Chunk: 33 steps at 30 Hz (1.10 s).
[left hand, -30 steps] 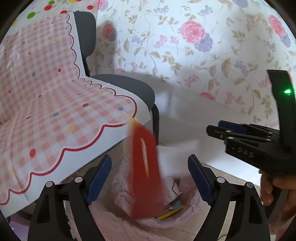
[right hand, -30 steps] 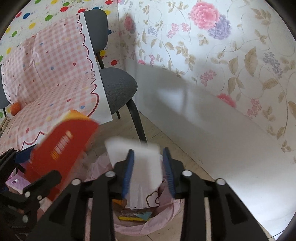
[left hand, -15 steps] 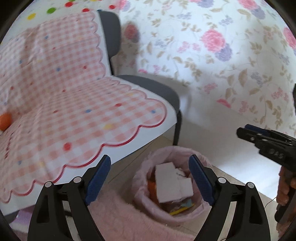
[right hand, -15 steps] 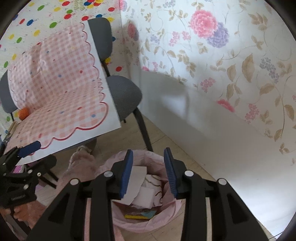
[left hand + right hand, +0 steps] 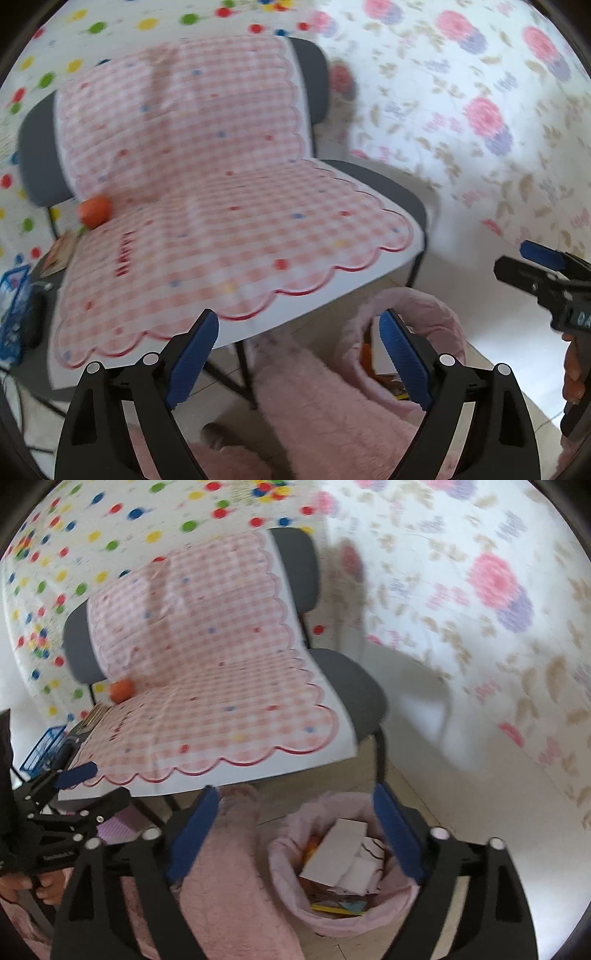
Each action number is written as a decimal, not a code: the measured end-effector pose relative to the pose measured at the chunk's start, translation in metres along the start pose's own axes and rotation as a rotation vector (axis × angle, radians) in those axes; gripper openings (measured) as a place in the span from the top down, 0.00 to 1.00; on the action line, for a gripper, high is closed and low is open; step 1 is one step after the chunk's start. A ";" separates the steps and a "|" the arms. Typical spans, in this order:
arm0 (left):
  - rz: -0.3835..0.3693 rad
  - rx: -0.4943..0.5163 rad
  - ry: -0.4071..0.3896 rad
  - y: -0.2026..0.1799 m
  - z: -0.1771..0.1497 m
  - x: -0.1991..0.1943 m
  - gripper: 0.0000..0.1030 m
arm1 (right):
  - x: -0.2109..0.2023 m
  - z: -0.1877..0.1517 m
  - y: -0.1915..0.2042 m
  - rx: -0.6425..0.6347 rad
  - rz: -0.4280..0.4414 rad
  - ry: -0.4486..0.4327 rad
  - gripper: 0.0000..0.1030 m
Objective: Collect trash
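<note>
A bin lined with a pink bag point(image 5: 391, 908) stands on the floor beside the chairs, with white paper point(image 5: 340, 853) and coloured scraps lying in it. In the left wrist view the bin point(image 5: 443, 325) is half hidden behind a blue pad. My right gripper point(image 5: 295, 838) hangs above and left of the bin, its jaws opening wide with nothing between them. My left gripper point(image 5: 299, 362) is open and empty, up over the pink rug, facing the chair seat. An orange ball point(image 5: 95, 211) lies at the back of the seat.
Grey chairs point(image 5: 354, 686) carry a pink checked cloth point(image 5: 221, 229). A fluffy pink rug point(image 5: 332, 417) covers the floor beside the bin. A blue basket point(image 5: 42, 749) stands at the far left. Flowered wallpaper point(image 5: 495, 590) lines the right wall.
The red packet dropped from my left gripper and the white paper left my right one; both lie in the bin. The right jaws spread wide. Both grippers rose and swung left toward the chairs.
</note>
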<state>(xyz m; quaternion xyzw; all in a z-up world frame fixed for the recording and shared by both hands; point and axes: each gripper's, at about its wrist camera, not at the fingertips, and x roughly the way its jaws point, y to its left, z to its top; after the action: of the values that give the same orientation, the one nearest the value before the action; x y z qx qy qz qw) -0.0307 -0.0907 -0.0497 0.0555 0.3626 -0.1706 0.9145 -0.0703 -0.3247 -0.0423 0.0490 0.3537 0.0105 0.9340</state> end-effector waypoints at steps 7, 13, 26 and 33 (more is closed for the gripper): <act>0.068 -0.067 -0.019 0.041 -0.005 -0.029 0.08 | 0.007 0.018 0.045 -0.057 0.129 0.025 0.06; 0.154 -0.127 0.005 0.065 -0.007 -0.039 0.07 | 0.009 0.036 0.076 -0.127 0.136 0.018 0.06; 0.344 -0.221 -0.009 0.104 0.007 -0.067 0.07 | 0.009 0.065 0.095 -0.188 0.134 -0.039 0.06; 0.342 -0.224 -0.007 0.106 0.012 -0.068 0.07 | 0.015 0.066 0.089 -0.169 0.124 -0.022 0.06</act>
<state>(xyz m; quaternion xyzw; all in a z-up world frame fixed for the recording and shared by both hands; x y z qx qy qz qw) -0.0320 0.0242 0.0030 0.0135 0.3616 0.0283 0.9318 -0.0139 -0.2408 0.0059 -0.0079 0.3376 0.0978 0.9362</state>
